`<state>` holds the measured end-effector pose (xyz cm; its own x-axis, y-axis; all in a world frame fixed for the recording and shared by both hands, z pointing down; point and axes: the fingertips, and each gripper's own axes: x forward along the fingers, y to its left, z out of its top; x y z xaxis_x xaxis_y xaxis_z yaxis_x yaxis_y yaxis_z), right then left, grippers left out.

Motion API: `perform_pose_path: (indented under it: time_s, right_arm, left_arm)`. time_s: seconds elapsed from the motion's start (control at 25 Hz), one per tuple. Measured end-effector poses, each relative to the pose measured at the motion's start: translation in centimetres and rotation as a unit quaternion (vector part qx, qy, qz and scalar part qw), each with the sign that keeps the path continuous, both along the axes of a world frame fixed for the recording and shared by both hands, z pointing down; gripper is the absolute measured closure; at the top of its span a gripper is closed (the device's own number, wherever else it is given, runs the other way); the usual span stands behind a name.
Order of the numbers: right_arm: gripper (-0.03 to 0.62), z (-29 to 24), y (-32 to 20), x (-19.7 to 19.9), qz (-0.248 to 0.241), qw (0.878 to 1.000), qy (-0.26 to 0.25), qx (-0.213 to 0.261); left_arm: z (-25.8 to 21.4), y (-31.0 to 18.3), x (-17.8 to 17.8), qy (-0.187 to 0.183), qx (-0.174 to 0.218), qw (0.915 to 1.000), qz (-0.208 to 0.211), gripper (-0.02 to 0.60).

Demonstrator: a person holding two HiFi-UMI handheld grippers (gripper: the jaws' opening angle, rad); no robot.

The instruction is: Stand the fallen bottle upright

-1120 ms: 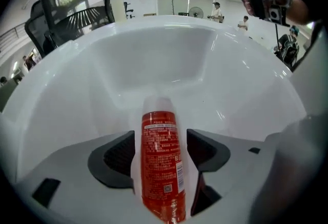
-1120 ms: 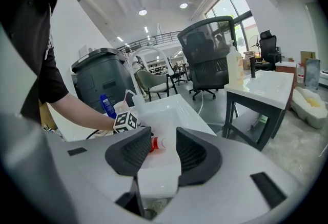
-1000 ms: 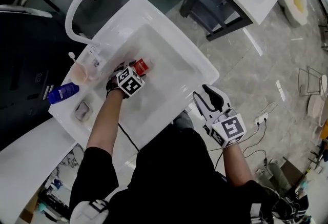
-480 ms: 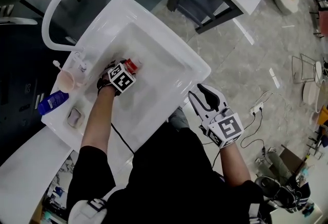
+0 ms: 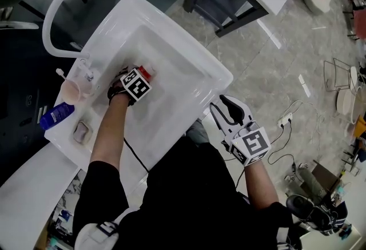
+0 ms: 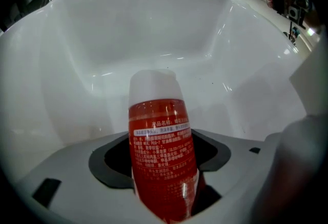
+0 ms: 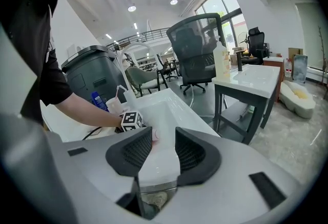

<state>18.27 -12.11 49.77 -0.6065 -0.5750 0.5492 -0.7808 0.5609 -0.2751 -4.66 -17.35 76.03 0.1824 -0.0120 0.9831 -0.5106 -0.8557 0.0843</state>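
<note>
The bottle [image 6: 163, 156], at 6 o'clock in the left gripper view, bears a red label with several lines of small white Chinese print. The top line seems to begin 产品名称; the rest is too small to read. In the head view the left cube [image 5: 137, 84], at 10 o'clock, and the right cube [image 5: 252, 146], at 4 o'clock, bear black-and-white square markers.

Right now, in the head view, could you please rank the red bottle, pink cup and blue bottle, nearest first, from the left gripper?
1. Red bottle: between the left gripper's jaws.
2. Pink cup: off to the left.
3. Blue bottle: beyond the cup, lower left.
</note>
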Motion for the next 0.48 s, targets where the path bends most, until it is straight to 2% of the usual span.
perform_pose_path:
  time_s: [0.48]
  right_arm:
    - [0.445,-0.9,0.6,-1.7,-0.004,1.000,-0.017,0.005]
  left_arm:
    - [-0.5,0.9,-0.3,0.028,0.020,0.9978,-0.056,0.282]
